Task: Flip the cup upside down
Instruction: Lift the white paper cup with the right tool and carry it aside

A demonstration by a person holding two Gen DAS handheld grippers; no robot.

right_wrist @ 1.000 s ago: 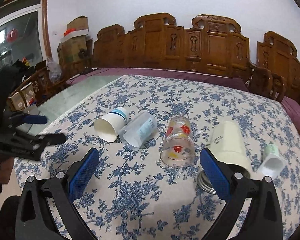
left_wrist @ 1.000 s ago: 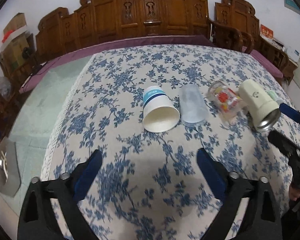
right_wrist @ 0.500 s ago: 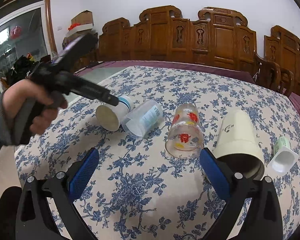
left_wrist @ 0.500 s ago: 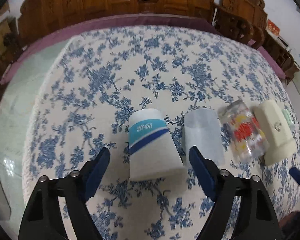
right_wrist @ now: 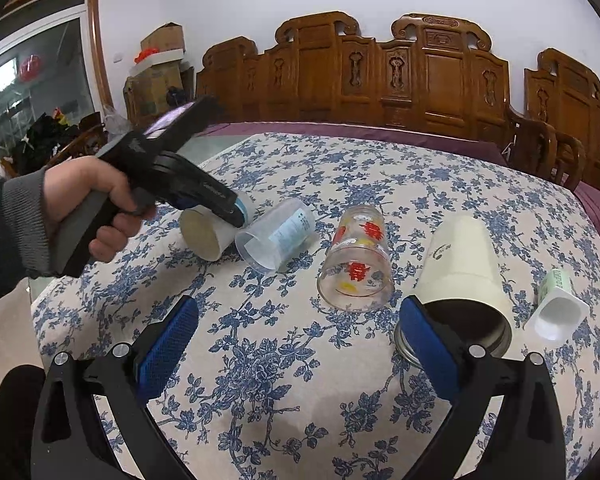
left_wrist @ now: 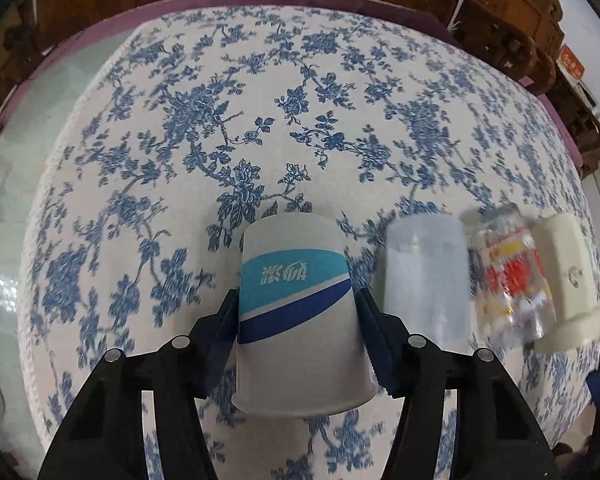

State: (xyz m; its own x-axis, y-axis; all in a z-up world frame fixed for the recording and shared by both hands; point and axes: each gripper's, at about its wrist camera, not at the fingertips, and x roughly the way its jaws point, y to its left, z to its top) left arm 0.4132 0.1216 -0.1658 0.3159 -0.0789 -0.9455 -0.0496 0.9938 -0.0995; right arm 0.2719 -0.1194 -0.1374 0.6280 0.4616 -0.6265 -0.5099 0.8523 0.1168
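Where the paper cup point(left_wrist: 296, 312) lies on its side at the left end of the row on the bench point(left_wrist: 260, 120), the left gripper point(left_wrist: 296, 332) straddles it, fingers point(left_wrist: 224, 332) closed to both flanks. Its long axis runs along them, mouth toward the camera. The right gripper point(right_wrist: 296, 354) hangs wide open, empty, well apart.

The left gripper point(left_wrist: 298, 320) is angled downward, its two fingers point(left_wrist: 225, 320) pressed against opposite sides of the paper cup point(left_wrist: 298, 312). It is held by the left hand point(right_wrist: 96, 208), wrapped around the grip. The right gripper point(right_wrist: 300, 344) is kept level, its blue-padded fingers point(right_wrist: 168, 344) spread wide with nothing between them
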